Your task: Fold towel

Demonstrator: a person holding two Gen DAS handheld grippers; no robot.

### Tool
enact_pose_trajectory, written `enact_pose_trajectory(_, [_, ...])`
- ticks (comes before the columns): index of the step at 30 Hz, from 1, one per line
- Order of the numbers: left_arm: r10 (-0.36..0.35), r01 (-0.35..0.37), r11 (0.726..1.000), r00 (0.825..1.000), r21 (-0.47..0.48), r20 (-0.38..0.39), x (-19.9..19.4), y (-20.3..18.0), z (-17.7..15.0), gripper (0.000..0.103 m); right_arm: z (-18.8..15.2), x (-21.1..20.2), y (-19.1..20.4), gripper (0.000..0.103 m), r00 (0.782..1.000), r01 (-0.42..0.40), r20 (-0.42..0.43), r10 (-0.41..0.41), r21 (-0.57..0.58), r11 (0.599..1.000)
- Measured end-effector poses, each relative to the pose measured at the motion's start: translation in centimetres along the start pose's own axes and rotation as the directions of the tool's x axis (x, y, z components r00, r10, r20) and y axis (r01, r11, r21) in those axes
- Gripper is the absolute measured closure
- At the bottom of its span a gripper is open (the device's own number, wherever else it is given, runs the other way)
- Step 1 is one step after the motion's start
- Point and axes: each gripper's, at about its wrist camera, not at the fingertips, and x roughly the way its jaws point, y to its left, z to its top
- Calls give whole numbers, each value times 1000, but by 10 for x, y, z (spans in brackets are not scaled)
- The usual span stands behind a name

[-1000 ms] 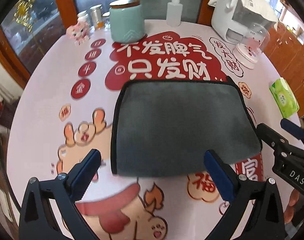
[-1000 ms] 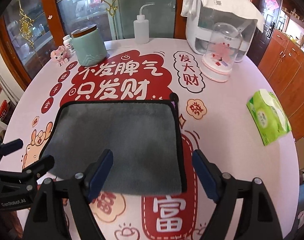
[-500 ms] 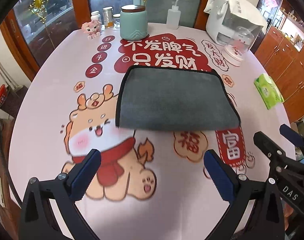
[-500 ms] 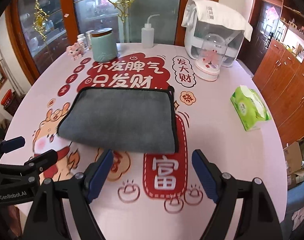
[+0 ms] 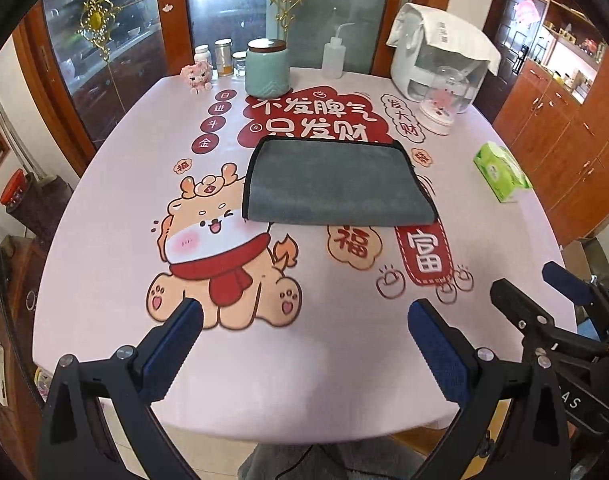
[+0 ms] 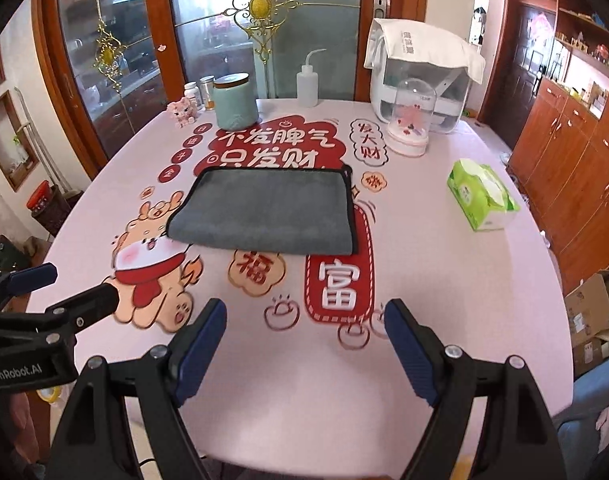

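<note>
A grey towel [image 5: 332, 184] with black edging lies folded flat in the middle of the printed table; it also shows in the right wrist view [image 6: 268, 210]. My left gripper [image 5: 304, 320] is open and empty, held above the table's near edge, well short of the towel. My right gripper [image 6: 304, 316] is open and empty, also back near the front edge. The right gripper shows at the right of the left wrist view [image 5: 544, 292], and the left gripper at the left of the right wrist view [image 6: 52, 292].
A green tissue pack [image 6: 482, 196] lies at the right. At the far edge stand a teal jar [image 6: 236, 102], a squeeze bottle [image 6: 307, 82], a white appliance [image 6: 420, 80], a domed ornament [image 6: 410, 124] and a pink toy [image 6: 182, 112]. Cabinets stand to the right.
Both grippers have pulled back and up from the towel towards the table's front edge. The towel stays folded and has not moved.
</note>
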Motion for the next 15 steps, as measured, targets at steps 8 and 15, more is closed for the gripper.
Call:
enact_pose_trajectory(8, [22,-23,1000,999,19,29,-40,-10,-28,1,-18,-38,2,21,999,-46,20,45,33,998])
enact_pose_trajectory(15, [94,-94,996,992,-5,89,-66,-15,-44,1,-27,-55,6,21,997,-73,32,72,32,997])
